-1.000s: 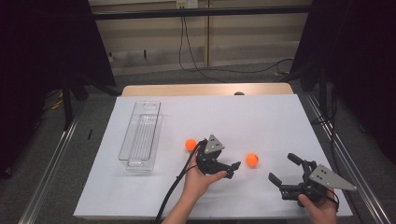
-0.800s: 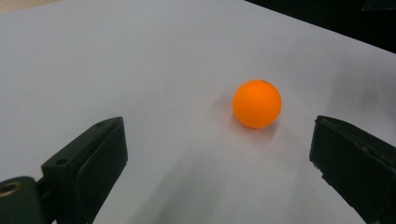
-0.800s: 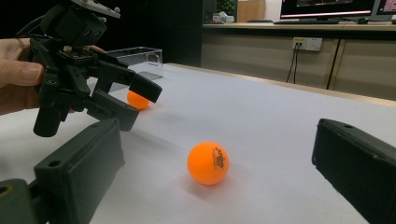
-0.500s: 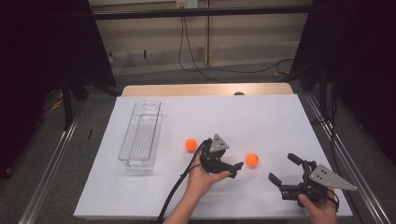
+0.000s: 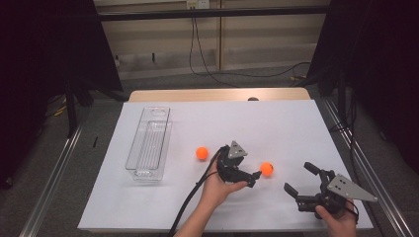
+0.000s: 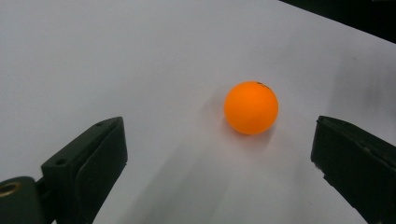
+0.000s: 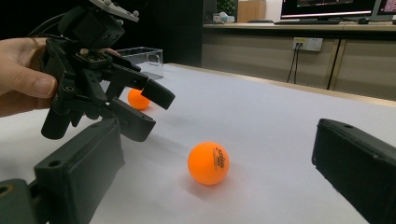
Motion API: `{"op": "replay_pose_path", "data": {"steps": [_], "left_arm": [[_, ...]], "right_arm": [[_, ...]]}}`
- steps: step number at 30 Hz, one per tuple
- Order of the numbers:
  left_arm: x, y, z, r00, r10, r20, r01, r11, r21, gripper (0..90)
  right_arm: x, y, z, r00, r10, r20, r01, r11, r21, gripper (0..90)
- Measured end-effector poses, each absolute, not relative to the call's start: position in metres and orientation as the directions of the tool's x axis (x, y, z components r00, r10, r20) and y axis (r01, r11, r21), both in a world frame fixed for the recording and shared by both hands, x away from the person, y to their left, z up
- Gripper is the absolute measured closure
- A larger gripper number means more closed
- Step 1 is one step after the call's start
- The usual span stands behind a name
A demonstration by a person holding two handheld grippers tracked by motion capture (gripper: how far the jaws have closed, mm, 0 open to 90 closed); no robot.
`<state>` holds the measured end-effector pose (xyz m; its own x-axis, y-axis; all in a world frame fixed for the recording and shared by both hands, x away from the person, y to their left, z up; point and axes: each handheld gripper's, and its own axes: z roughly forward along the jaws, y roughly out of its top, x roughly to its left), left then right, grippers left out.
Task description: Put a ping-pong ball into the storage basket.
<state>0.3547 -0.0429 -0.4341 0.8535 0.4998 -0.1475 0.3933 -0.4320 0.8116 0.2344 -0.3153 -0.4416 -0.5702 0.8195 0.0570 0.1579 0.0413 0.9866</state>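
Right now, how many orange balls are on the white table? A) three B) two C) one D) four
B: two orange balls lie on the white table, one ball to the left of the left claw and the other ball just in front of it.

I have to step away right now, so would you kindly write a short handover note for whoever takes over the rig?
Left tool: open, empty, aimed at the right ball, which lies on the white table just ahead of its jaws, untouched.
Right tool: open, empty, low over the table near the right front corner, facing that same ball.
Left ball: on the table, between the left tool and the tray.
Tray: clear, at the table's left, nothing in it.
Done: no ball picked up yet.
Left, probably: grip the right ball, carry it to the tray, then the left ball.
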Motion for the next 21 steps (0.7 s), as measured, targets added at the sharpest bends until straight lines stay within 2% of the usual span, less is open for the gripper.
{"op": "replay_pose_path", "data": {"steps": [21], "left_arm": [[0.359, -0.055, -0.439, 0.858, 0.494, -0.144, 0.402, -0.47, 0.786, 5.0]], "right_arm": [[0.235, -0.315, -0.442, -0.571, 0.819, 0.059, 0.16, 0.04, 0.986, 1.7]]}}
